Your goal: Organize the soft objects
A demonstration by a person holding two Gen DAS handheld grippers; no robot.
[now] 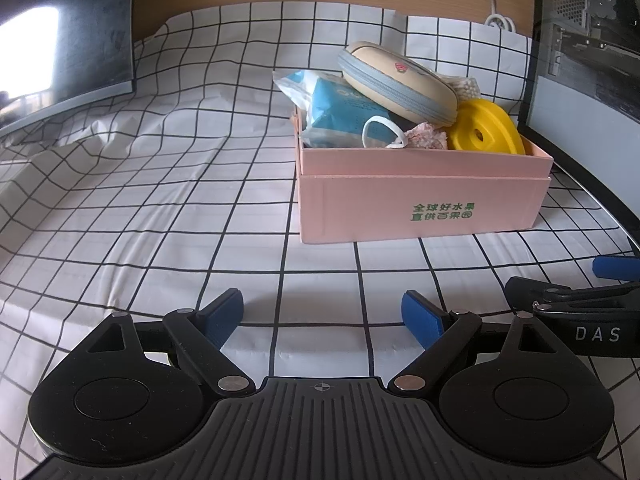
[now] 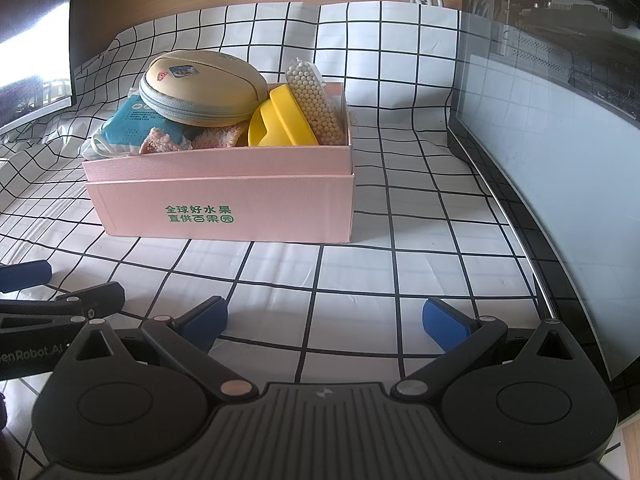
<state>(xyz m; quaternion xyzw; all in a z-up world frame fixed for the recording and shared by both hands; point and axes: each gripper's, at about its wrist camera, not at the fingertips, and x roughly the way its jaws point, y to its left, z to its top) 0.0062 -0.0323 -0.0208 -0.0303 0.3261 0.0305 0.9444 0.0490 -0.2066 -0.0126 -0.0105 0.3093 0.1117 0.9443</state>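
A pink cardboard box [image 1: 420,200] [image 2: 224,208] stands on the checked cloth ahead of both grippers. It holds a beige zip pouch [image 1: 396,80] [image 2: 200,84] on top, a blue tissue pack [image 1: 340,114] [image 2: 128,120], a white face mask [image 1: 384,132], a pink fluffy cloth [image 1: 426,138] [image 2: 212,138], a yellow plastic piece [image 1: 486,126] [image 2: 284,120] and a bag of white beads [image 2: 316,104]. My left gripper [image 1: 324,312] is open and empty, low over the cloth. My right gripper [image 2: 326,318] is open and empty beside it, and shows at the right edge of the left wrist view [image 1: 572,300].
A white cloth with a black grid [image 1: 160,200] [image 2: 400,240] covers the table, with wrinkles at the left. A dark monitor [image 1: 60,40] stands at the back left. A glass-sided computer case [image 2: 560,120] stands at the right. A white cable [image 1: 496,16] lies behind the box.
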